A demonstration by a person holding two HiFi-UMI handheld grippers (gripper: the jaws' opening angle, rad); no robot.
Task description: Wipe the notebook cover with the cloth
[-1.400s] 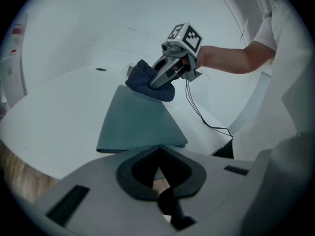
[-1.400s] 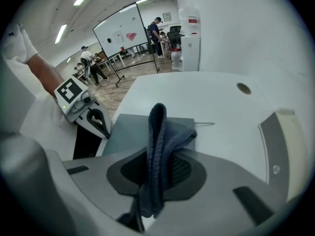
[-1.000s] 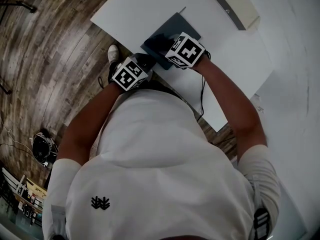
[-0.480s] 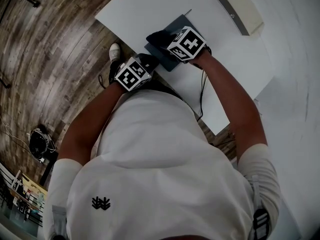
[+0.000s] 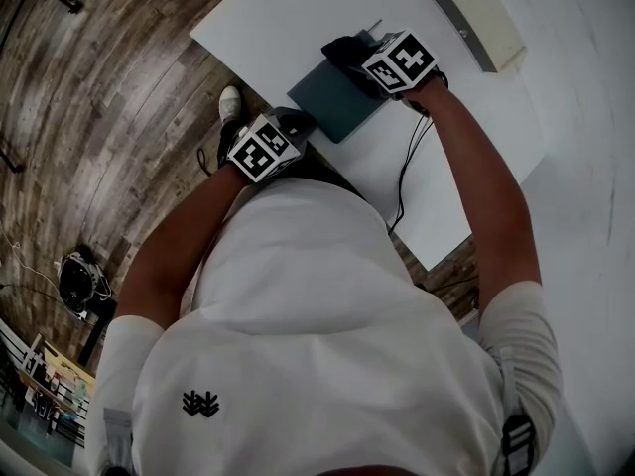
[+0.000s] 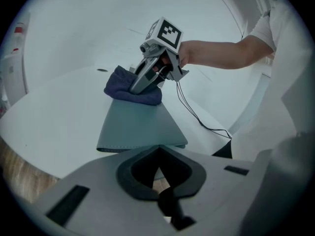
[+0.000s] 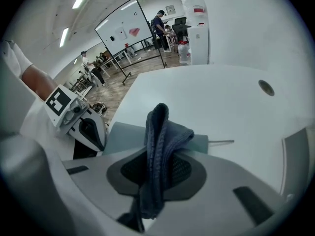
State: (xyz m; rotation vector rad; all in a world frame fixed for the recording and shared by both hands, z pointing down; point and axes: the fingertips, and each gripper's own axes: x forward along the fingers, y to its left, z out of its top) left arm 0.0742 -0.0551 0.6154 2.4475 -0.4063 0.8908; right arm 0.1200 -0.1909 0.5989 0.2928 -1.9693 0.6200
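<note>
Cloth (image 7: 158, 141), dark blue and bunched, is pinched between the jaws of the right hand-held gripper (image 7: 156, 156), which are closed on a fold of it with the loose end hanging toward the camera. From the left gripper view the same cloth sits under that gripper's tips at the far end of the notebook (image 6: 140, 127), touching the cover and spilling a little past its edge onto the desk (image 5: 298, 18).

Teal and closed, the notebook lies flat on the white desk close to the near edge, set at an angle to it. The left hand-held gripper (image 6: 158, 150) is at the notebook's near end, just off the desk edge. Its jaws are pressed together with nothing showing between them, and their tips meet right at the cover's near edge — whether they nip that edge cannot be told.

A thin black cable (image 5: 405, 181) trails from the right hand-held gripper across the desk and down past its edge. A pale flat item with a grey strip along one side (image 5: 481, 13) lies farther back on the desk, well apart from the notebook. Dark wood floor (image 5: 99, 117) shows beyond the desk.
</note>
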